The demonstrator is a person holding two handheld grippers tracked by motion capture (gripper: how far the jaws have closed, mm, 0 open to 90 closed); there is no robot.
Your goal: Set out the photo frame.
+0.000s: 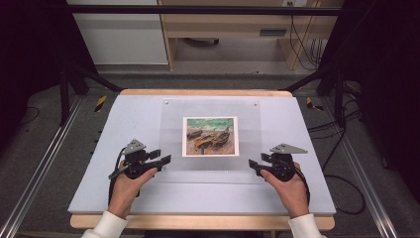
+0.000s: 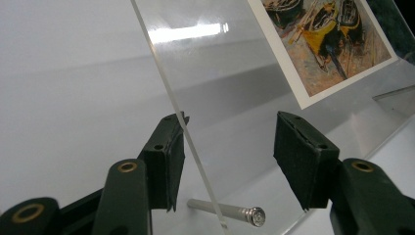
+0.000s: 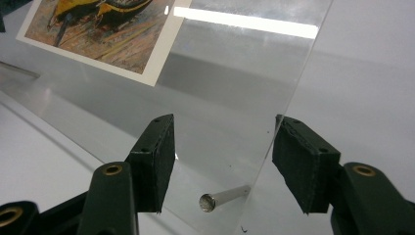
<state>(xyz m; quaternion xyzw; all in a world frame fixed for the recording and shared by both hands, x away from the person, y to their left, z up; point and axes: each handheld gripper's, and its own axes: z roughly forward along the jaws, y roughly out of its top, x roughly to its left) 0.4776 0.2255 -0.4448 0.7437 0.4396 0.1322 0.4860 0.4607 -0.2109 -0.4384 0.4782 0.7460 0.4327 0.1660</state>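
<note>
Lay flat at the middle of the pale blue mat (image 1: 124, 119) on the wooden table (image 1: 198, 221): a clear acrylic panel (image 1: 213, 106) with a printed picture of boats (image 1: 210, 136) under or in it (which, could not be told). Rested at the panel's near corners, one on each side: left gripper (image 1: 162, 161) and right gripper (image 1: 253, 164), each held in a hand. Stood spread, the left jaws, one pad (image 2: 166, 159) touching the panel's edge, a small metal standoff pin (image 2: 230, 211) between them. Stood spread likewise, the right jaws, straddling the panel's other edge, with another pin (image 3: 222, 198) between, gripping nothing.
</note>
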